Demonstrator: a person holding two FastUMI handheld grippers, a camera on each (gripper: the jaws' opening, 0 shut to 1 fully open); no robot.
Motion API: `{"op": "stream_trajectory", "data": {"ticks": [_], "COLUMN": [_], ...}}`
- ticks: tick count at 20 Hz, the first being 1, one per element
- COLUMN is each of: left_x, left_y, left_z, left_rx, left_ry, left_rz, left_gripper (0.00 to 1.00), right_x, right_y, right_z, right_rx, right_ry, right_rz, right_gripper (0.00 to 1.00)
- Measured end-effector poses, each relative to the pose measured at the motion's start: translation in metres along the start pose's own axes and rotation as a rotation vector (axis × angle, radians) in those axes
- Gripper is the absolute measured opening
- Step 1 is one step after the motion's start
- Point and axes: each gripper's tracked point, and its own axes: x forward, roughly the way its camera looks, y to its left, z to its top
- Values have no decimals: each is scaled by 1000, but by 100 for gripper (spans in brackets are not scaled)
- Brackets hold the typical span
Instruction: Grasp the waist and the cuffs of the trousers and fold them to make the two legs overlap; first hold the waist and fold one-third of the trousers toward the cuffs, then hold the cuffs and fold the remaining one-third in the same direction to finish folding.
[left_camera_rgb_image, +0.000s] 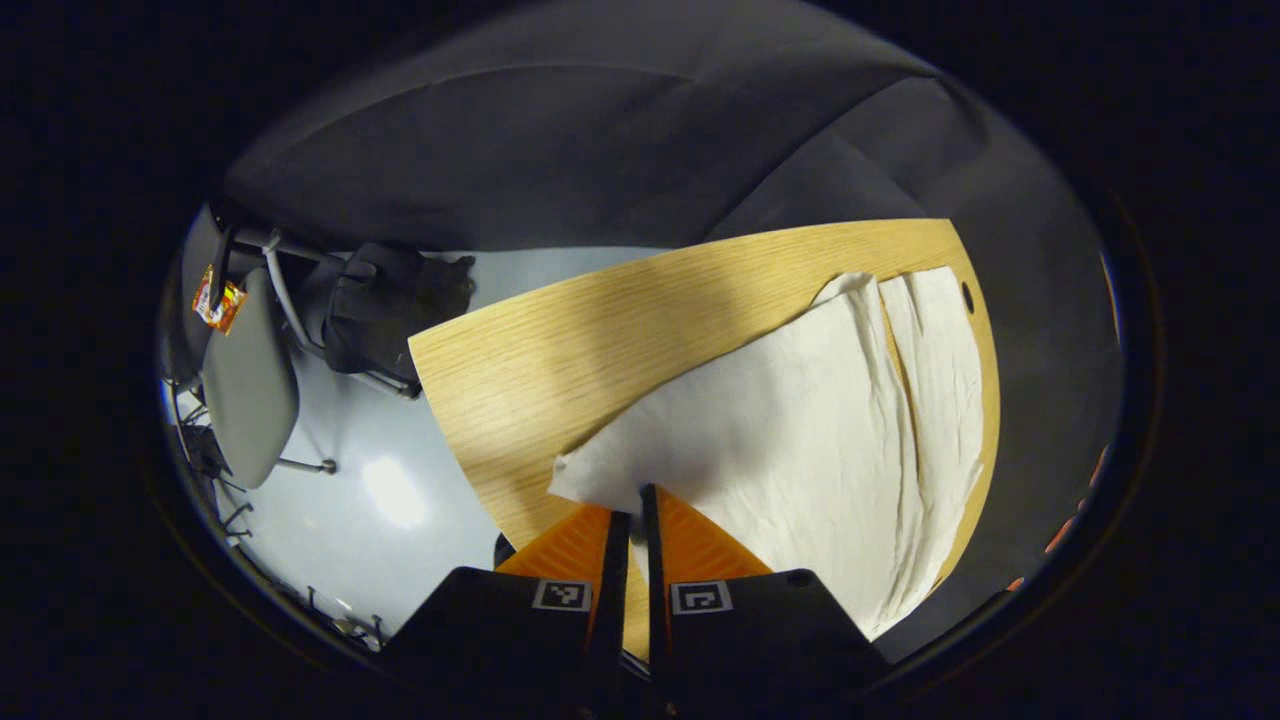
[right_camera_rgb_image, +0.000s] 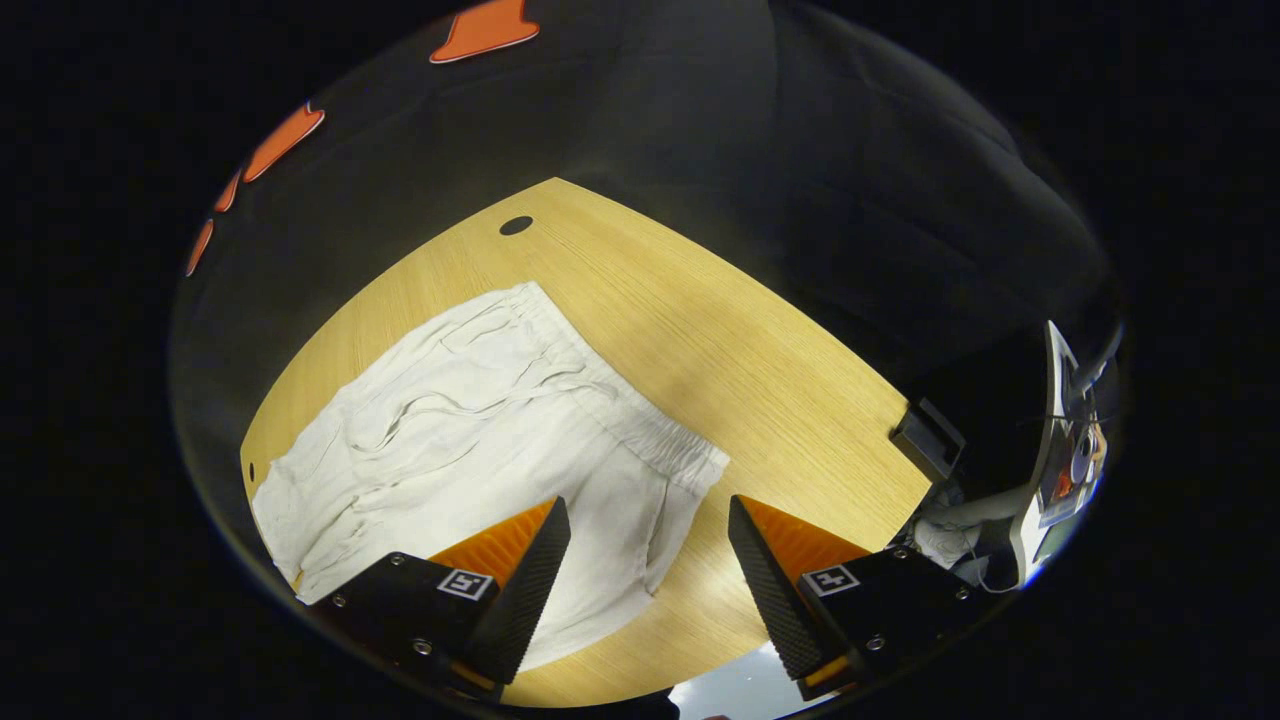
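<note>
On the wooden table (right_camera_rgb_image: 760, 360) your white trousers (right_camera_rgb_image: 470, 440) lie spread flat, legs side by side, with the elastic waistband (right_camera_rgb_image: 640, 425) running across the middle of the tabletop in the right gripper view and the rest of the cloth reaching toward the table's left edge. In the left gripper view you see the same trousers (left_camera_rgb_image: 800, 430) from the other end, the two legs stretching away toward the far side of the table (left_camera_rgb_image: 560, 350), with a narrow strip of wood showing between them.

Your left gripper (left_camera_rgb_image: 628, 505) has its fingers pressed together on a corner of the trousers at the cuff end, and the cloth rises to a small peak right at the tips. Whether a gap is left between the fingers is hard to tell, but the fabric sits pinched between them.

Your right gripper (right_camera_rgb_image: 650, 545) hangs over the waist end with its fingers wide apart. One finger (right_camera_rgb_image: 530, 580) is above the cloth, the other (right_camera_rgb_image: 765, 580) above bare wood just beside the waistband corner, and neither touches the trousers.

Beyond the table, in the left gripper view, you have a grey chair (left_camera_rgb_image: 250, 380) on the pale floor (left_camera_rgb_image: 390, 490) and a dark bag (left_camera_rgb_image: 385, 305) nearby. A small round hole (right_camera_rgb_image: 516, 225) marks the tabletop's far corner.
</note>
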Motion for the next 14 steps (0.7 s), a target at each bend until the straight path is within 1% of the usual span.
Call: {"op": "stream_trajectory", "data": {"ticks": [1, 2, 3, 5, 6, 7, 8, 11, 14], "left_x": [4, 8, 10, 4, 19, 8, 8, 1, -9], "left_y": [-6, -3, -9, -8, -12, -8, -7, -16, -29], "left_z": [1, 4, 4, 8, 6, 4, 4, 3, 8], "left_rx": [-16, -33, -64, -100, -105, -86, -59, -26, -31], "left_ry": [2, 3, 6, 11, 0, -14, -34, -66, -92], "left_rz": [-63, -100, -154, -225, -240, -243, -231, -221, -227], "left_gripper": [15, 15, 8, 6, 6, 5, 4, 4, 4], "right_x": [1, 0, 1, 3, 6, 9, 13, 26, 42], "right_y": [-2, -3, -4, -5, -6, -8, -10, -22, -23], "right_z": [-2, -4, -5, -6, -7, -8, -9, -8, -11], "right_rx": [12, 19, 27, 37, 39, 40, 44, 83, 130], "right_ry": [-1, -1, 1, 4, 9, 20, 34, 58, 112], "right_rz": [-2, -1, -3, 8, 13, 16, 15, 15, 35], "right_gripper": [96, 96, 96, 96, 95, 96, 95, 95, 89]}}
